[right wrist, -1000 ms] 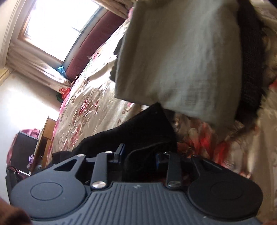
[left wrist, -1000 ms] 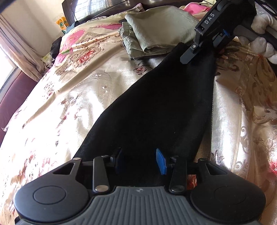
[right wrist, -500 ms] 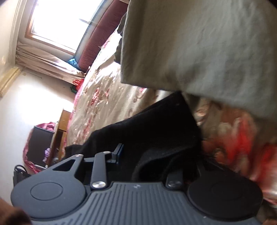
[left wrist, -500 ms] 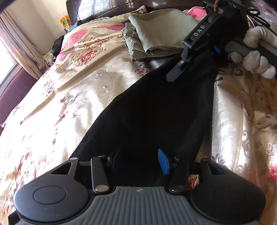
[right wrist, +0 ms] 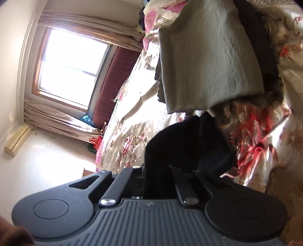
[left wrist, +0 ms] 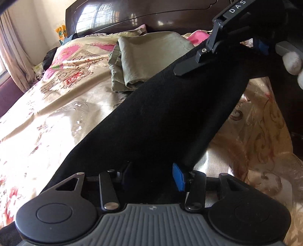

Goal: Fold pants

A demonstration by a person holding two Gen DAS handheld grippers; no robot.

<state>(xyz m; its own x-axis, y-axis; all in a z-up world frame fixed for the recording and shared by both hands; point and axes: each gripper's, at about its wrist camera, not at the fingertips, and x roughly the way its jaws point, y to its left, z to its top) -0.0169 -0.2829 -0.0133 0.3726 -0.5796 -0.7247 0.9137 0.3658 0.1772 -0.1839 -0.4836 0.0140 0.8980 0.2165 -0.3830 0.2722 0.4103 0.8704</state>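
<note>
Black pants (left wrist: 166,117) between both tools' fingers

I raised the black pants (left wrist: 170,113) off the floral bedspread (left wrist: 47,117); they had lain flat. My right gripper (left wrist: 233,47) lifted its end high toward the headboard (left wrist: 151,17). The folded olive garment (right wrist: 204,56) receded in the right wrist view.

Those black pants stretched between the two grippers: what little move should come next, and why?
Probably bring the right gripper toward the left gripper. The black pants hang taut between them above the floral bedspread, each end pinched, so joining ends would fold them.
</note>
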